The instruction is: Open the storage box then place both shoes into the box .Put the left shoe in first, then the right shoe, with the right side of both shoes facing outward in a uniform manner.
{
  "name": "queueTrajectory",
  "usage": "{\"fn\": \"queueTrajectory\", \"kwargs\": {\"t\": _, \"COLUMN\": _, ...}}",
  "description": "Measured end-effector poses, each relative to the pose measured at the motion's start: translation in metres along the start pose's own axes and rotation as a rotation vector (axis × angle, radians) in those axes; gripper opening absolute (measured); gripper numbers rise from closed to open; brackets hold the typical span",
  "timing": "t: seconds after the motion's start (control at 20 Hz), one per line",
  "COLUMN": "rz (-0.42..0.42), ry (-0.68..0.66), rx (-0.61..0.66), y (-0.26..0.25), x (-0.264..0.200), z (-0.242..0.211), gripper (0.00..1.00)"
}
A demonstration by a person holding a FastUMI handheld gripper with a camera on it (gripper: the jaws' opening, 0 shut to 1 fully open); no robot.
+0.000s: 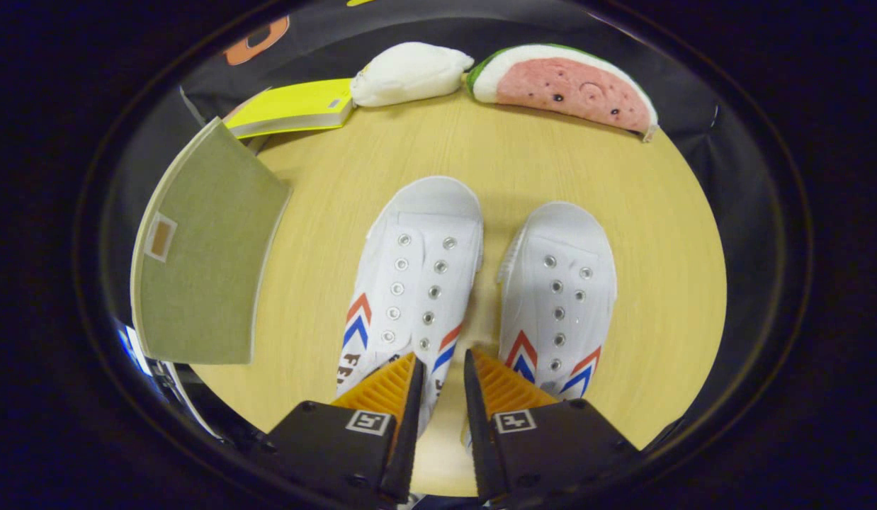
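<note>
The round wooden table [509,159] carries everything here, and the places below are told from the pair of shoes at its middle. To the left of the shoes stands the storage box [201,273], an olive-green fabric face with a pale trim and a small tan label patch; its lid looks closed. Beyond the shoes, at the far rim of the table, lies a plush watermelon slice [569,85] (pink flesh, green rind). Left of that, also beyond the shoes, is a white soft pouch [410,72], and further left a yellow book [293,108], just behind the box.

The left shoe [417,273] and the right shoe [559,290] are white canvas with metal eyelets and red-and-blue chevrons on their sides. They lie side by side, toes pointing away from the gripper, a strip of bare table between them.

The gripper [442,375] hangs over the heel ends of the shoes. Its orange ribbed fingers [382,386] stand a little apart with nothing between them, over the gap between the two shoes.
</note>
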State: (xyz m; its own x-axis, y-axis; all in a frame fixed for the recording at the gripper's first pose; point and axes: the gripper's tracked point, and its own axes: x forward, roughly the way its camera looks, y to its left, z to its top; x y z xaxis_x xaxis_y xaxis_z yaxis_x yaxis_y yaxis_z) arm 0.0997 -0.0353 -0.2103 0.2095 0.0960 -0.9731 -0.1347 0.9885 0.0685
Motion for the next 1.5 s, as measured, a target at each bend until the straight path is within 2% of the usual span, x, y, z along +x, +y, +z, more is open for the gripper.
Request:
{"fn": "queueTrajectory", "kwargs": {"t": 0.05, "rz": 0.015, "ry": -0.005, "rx": 0.014, "y": 0.003, "x": -0.001, "z": 0.003, "gripper": 0.24}}
{"fn": "queueTrajectory", "kwargs": {"t": 0.2, "rz": 0.034, "ry": -0.014, "rx": 0.017, "y": 0.004, "x": -0.001, "z": 0.001, "gripper": 0.07}}
{"fn": "queueTrajectory", "kwargs": {"t": 0.45, "rz": 0.08, "ry": -0.02, "rx": 0.055, "y": 0.006, "x": -0.016, "z": -0.003, "gripper": 0.06}}
{"fn": "queueTrajectory", "kwargs": {"t": 0.85, "rz": 0.108, "ry": -0.077, "rx": 0.111, "y": 0.024, "x": -0.093, "z": -0.003, "gripper": 0.06}}
{"fn": "queueTrajectory", "kwargs": {"t": 1.2, "rz": 0.139, "ry": -0.171, "rx": 0.106, "y": 0.092, "x": -0.178, "z": 0.014, "gripper": 0.06}}
{"fn": "queueTrajectory", "kwargs": {"t": 1.5, "rz": 0.174, "ry": -0.208, "rx": 0.068, "y": 0.171, "x": -0.203, "z": 0.027, "gripper": 0.06}}
